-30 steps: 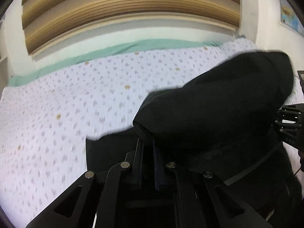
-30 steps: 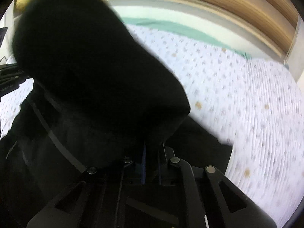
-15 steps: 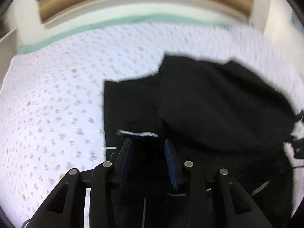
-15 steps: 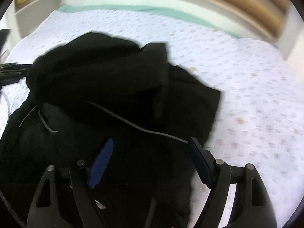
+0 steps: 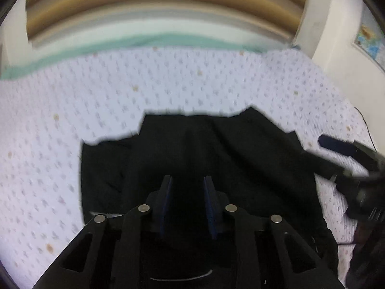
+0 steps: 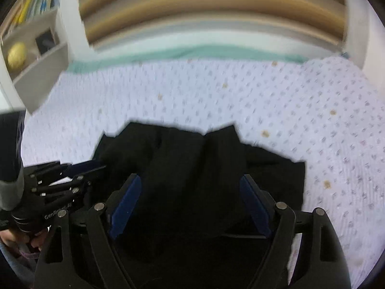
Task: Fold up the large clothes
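Note:
A black garment [image 5: 216,154] lies folded over itself on the patterned bed sheet [image 5: 72,120], its far edge uneven. My left gripper [image 5: 187,183] hovers over the garment's near part; its jaws are closing, with a gap still between the blue pads and no cloth pinched. My right gripper [image 6: 190,180] stands wide over the same black garment [image 6: 192,154], its jaws opening and nothing gripped. The left wrist view shows the right gripper [image 5: 314,148] at the garment's right edge. The left gripper [image 6: 96,168] shows at the garment's left edge in the right wrist view.
The white printed bed sheet [image 6: 312,120] spreads beyond the garment to a teal edge [image 6: 204,53] and a wooden slatted headboard [image 5: 168,12]. A shelf unit [image 6: 36,55] with a yellow ball stands far left. A thin cable [image 5: 368,130] lies on the bed at the right.
Both grippers were shut on a lifted fold of the garment; they have let go. The fold now lies flat on the bed, and both grippers have drawn back towards the near edge.

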Action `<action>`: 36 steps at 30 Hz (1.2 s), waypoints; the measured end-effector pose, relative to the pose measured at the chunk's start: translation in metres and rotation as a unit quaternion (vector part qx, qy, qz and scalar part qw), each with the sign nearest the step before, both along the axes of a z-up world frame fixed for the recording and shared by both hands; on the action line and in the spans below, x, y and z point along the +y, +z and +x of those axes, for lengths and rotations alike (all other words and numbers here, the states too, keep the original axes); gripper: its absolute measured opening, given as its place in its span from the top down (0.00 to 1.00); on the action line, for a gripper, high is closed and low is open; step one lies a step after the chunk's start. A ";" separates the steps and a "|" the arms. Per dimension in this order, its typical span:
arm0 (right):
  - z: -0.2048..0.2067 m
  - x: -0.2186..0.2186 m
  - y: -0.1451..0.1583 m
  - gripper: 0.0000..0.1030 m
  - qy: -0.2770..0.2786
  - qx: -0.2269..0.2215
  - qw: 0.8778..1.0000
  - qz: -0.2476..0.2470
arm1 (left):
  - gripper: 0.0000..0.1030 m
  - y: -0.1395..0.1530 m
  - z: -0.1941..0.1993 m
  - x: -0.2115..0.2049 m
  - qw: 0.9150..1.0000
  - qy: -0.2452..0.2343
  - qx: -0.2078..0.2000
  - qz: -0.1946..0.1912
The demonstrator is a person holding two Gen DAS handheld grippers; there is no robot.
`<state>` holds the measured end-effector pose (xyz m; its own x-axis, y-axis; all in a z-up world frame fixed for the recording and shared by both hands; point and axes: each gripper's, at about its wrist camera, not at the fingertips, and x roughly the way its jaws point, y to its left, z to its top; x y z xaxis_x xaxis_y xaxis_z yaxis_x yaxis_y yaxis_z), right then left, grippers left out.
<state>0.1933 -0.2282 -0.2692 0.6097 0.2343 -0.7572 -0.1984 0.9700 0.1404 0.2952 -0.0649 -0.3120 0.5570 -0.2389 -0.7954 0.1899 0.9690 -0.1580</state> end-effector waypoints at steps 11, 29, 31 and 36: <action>0.025 0.000 -0.108 0.18 -0.021 0.127 0.992 -0.012 | 0.82 -0.076 0.004 -0.006 0.997 0.014 0.077 0.014; 0.033 -0.018 -0.056 0.13 -0.009 0.155 0.988 -0.028 | 0.82 -0.022 -0.011 0.003 0.998 0.039 0.043 0.023; 0.032 -0.020 -0.026 0.13 -0.020 0.094 0.995 -0.035 | 0.81 0.000 -0.011 0.005 0.999 0.043 0.007 0.016; 0.042 -0.016 -0.004 0.13 -0.045 -0.006 0.999 -0.020 | 0.82 0.020 0.001 0.000 0.998 0.050 -0.046 -0.008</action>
